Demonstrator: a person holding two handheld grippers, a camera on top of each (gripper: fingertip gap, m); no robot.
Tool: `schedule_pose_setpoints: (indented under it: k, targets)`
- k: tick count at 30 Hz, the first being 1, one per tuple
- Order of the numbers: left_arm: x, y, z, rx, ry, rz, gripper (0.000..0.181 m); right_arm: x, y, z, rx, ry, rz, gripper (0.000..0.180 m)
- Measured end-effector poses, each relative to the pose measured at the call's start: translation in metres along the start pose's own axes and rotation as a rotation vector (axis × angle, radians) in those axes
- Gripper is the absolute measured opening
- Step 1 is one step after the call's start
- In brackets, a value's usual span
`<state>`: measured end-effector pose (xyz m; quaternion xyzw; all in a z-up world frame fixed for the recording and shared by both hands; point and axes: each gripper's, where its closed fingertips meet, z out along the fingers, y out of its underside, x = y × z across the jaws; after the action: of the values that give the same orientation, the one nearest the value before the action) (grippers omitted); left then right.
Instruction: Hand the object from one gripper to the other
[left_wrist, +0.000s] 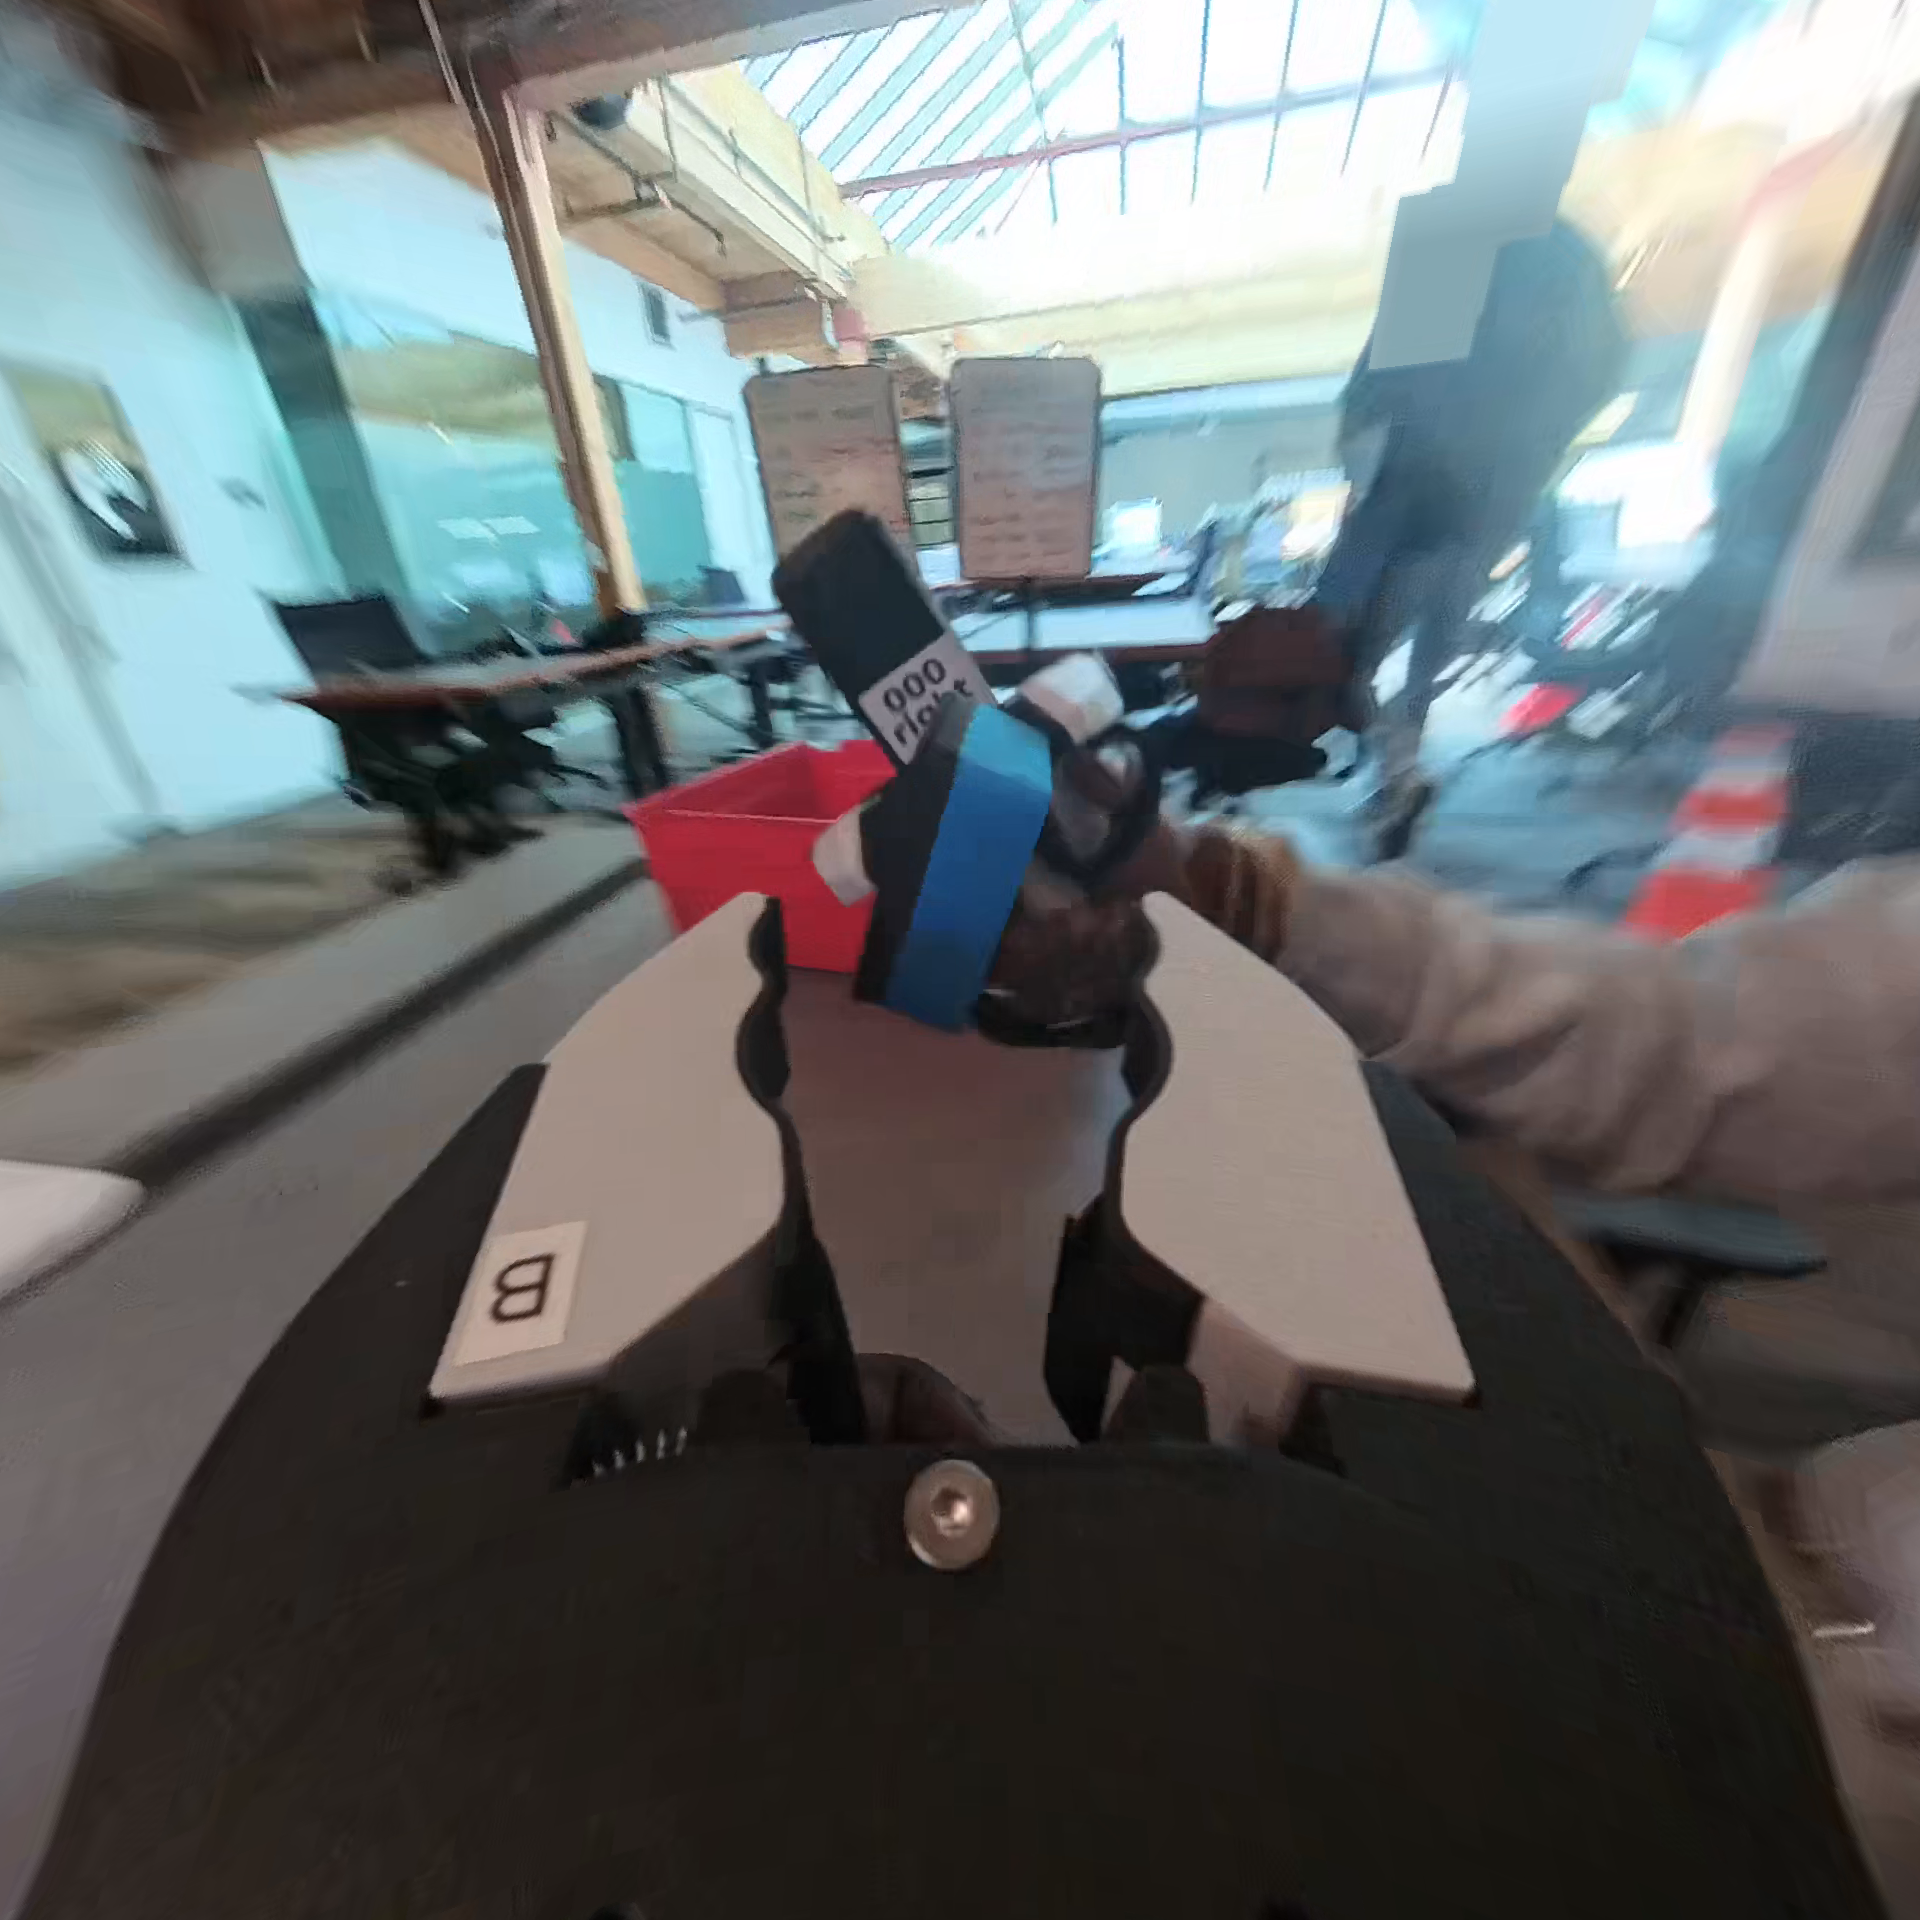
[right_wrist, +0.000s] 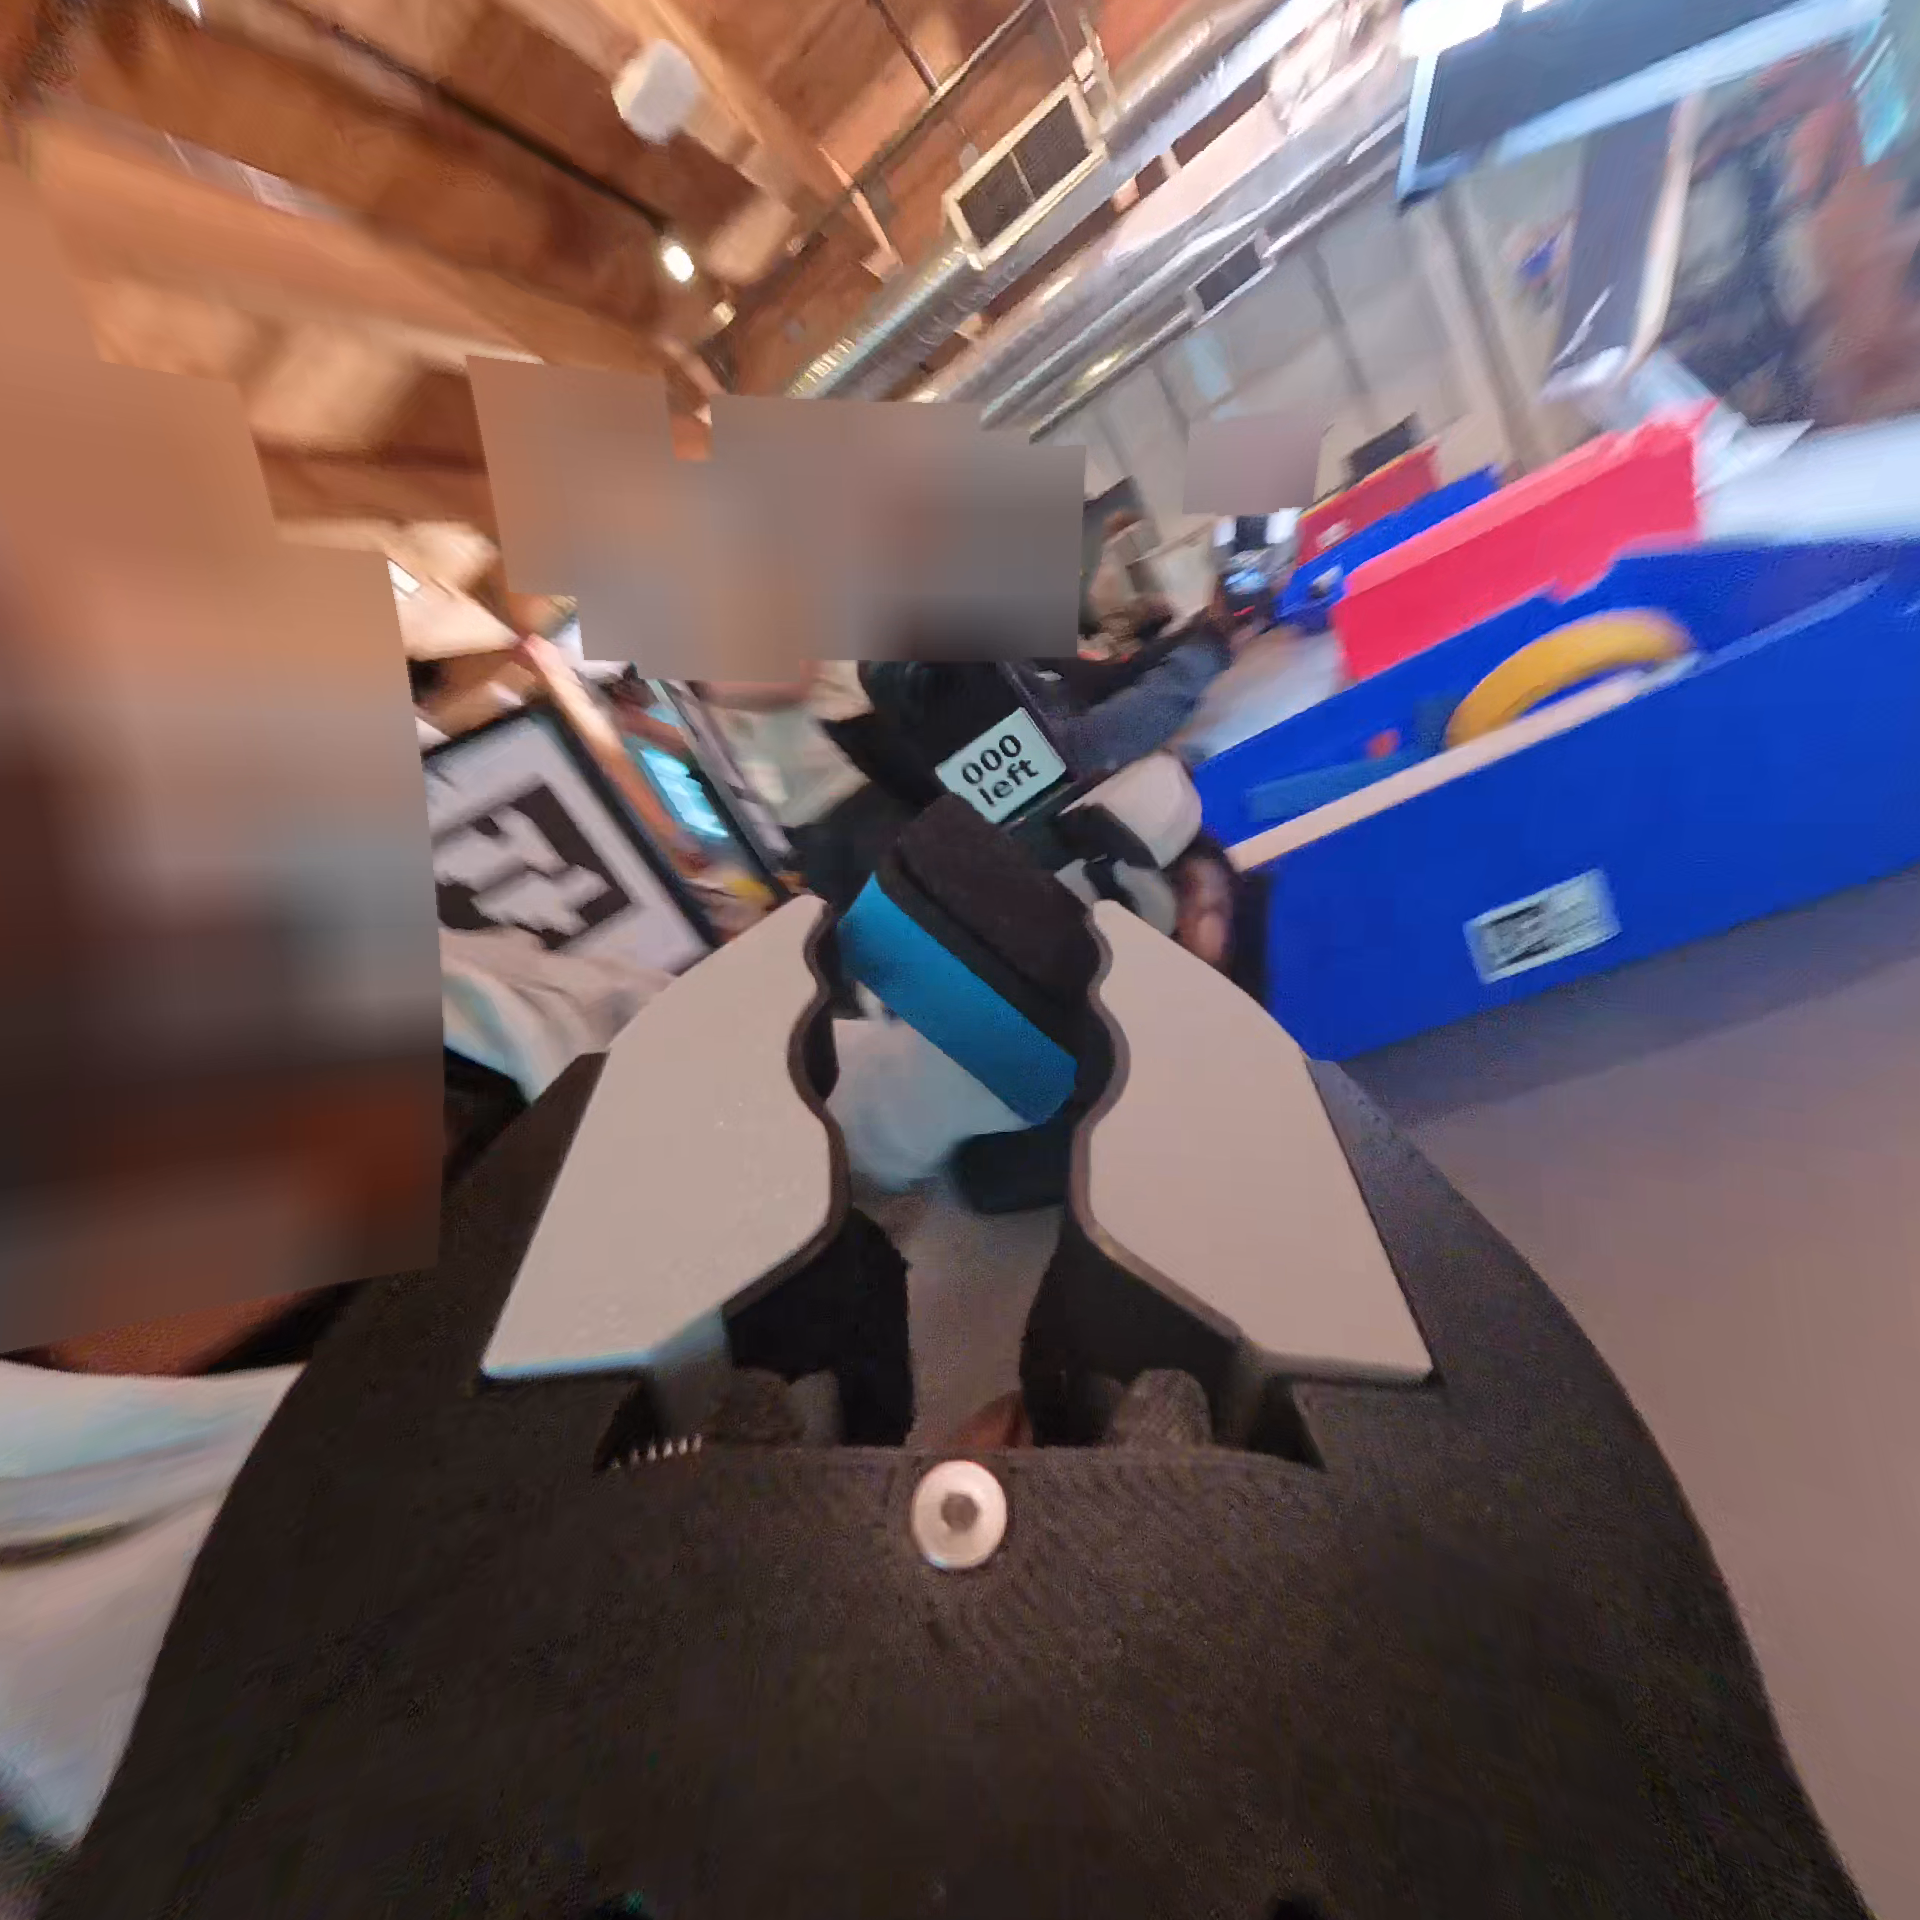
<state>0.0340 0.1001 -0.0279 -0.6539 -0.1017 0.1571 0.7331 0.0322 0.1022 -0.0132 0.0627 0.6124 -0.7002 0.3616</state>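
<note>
The object is an eraser (left_wrist: 966, 862) with a blue back and black felt. My right gripper (right_wrist: 956, 987) is shut on the eraser (right_wrist: 956, 1013), which lies slantwise between its grey fingers. In the left wrist view the right gripper (left_wrist: 956, 779) shows just ahead, held by a gloved hand (left_wrist: 1081, 935), with the eraser tilted in it. My left gripper (left_wrist: 956, 914) is open, its jaws wide apart. The eraser's lower end hangs between its fingertips without touching either. The left gripper's black body (right_wrist: 935, 727) shows just beyond the eraser in the right wrist view.
A red bin (left_wrist: 748, 831) stands on the grey table (left_wrist: 260, 1247) behind the grippers. A blue bin (right_wrist: 1558, 883) holding a yellow tape roll (right_wrist: 1569, 665) and a red bin (right_wrist: 1527, 540) stand to the right. A grey sleeve (left_wrist: 1558, 1039) reaches in from the right.
</note>
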Motion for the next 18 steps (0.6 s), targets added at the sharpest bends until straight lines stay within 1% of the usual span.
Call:
schedule_pose_setpoints:
  k: [1, 2, 3, 4, 5, 9, 14, 16, 18]
  targets:
    - [0.002, -0.003, 0.000, 0.019, 0.050, -0.144, 0.070, 0.000, -0.001, 0.000, -0.014, 0.047, -0.126, 0.042]
    - [0.004, -0.007, 0.000, 0.045, 0.107, -0.287, 0.075, -0.001, -0.001, 0.000, -0.039, 0.096, -0.250, 0.041]
    - [0.006, -0.009, -0.001, 0.069, 0.161, -0.408, 0.075, -0.002, 0.001, 0.001, -0.070, 0.135, -0.357, 0.040]
    - [0.007, -0.012, -0.002, 0.089, 0.206, -0.492, 0.073, -0.002, 0.003, 0.003, -0.098, 0.165, -0.429, 0.040]
    - [0.007, -0.012, -0.002, 0.100, 0.224, -0.538, 0.071, -0.003, 0.005, 0.005, -0.116, 0.178, -0.469, 0.039]
    - [0.008, -0.006, -0.001, 0.053, 0.216, -0.542, 0.066, -0.012, 0.008, 0.010, -0.111, 0.124, -0.540, 0.036]
    - [0.022, -0.004, 0.000, 0.021, 0.342, -0.682, 0.064, -0.023, 0.013, 0.014, -0.146, 0.111, -0.713, 0.035]
    - [0.025, -0.007, -0.002, 0.027, 0.373, -0.678, 0.060, -0.024, 0.016, 0.015, -0.169, 0.125, -0.793, 0.035]
    - [0.026, -0.008, -0.003, 0.032, 0.368, -0.648, 0.058, -0.025, 0.017, 0.016, -0.175, 0.134, -0.850, 0.035]
